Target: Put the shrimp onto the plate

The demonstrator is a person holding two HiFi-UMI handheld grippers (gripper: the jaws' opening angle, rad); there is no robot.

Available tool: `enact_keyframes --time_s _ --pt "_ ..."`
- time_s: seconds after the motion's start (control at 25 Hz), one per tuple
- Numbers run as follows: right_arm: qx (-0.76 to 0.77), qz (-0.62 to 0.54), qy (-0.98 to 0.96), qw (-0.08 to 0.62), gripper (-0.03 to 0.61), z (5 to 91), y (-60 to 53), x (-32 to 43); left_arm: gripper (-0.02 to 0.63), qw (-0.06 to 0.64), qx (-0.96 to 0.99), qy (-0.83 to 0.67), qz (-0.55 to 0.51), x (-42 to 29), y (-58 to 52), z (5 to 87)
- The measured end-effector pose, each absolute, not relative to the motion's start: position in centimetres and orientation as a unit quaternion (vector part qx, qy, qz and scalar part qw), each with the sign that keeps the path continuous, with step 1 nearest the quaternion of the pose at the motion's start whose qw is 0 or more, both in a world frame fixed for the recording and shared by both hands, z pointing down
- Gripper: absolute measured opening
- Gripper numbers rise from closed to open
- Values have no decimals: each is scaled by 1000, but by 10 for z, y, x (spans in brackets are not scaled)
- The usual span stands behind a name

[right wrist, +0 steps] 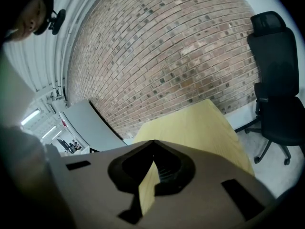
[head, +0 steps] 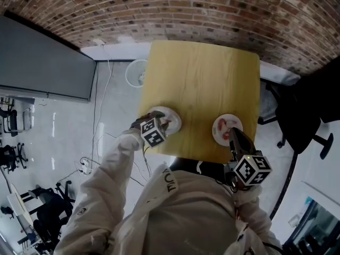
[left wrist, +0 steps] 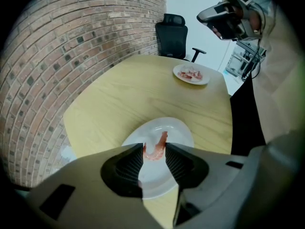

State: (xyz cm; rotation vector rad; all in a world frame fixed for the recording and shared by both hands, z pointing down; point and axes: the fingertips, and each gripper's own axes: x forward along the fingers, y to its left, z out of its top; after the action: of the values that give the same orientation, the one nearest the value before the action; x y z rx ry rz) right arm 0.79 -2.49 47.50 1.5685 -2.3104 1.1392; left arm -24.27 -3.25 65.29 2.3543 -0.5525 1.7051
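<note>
The left tool (left wrist: 154, 151) points steeply down over a white plate (left wrist: 177, 130) at the near left of the surface (left wrist: 143, 89). Its jaws stand apart and clamp the shrimp (left wrist: 160, 141) at their tips; its tail curls out past them, above the plate. The right tool (right wrist: 153, 146) has its jaws together, with nothing between them. It is beside the other plate (left wrist: 191, 74), which carries more shrimp.

a wooden table (head: 202, 84) near a brick wall (head: 159, 4), black office chair (head: 300, 116) beside it.
</note>
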Motion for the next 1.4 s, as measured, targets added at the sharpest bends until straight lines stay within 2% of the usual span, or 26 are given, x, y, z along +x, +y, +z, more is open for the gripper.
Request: enact_keyframes --time_s 0.56,1.4 --pt "532 377 -757 42 23 471 -10 53 149 65 801 -173 569 -187 -25 635" --pt "591 385 -709 10 23 478 57 224 149 31 813 -108 572 -3 7 647"
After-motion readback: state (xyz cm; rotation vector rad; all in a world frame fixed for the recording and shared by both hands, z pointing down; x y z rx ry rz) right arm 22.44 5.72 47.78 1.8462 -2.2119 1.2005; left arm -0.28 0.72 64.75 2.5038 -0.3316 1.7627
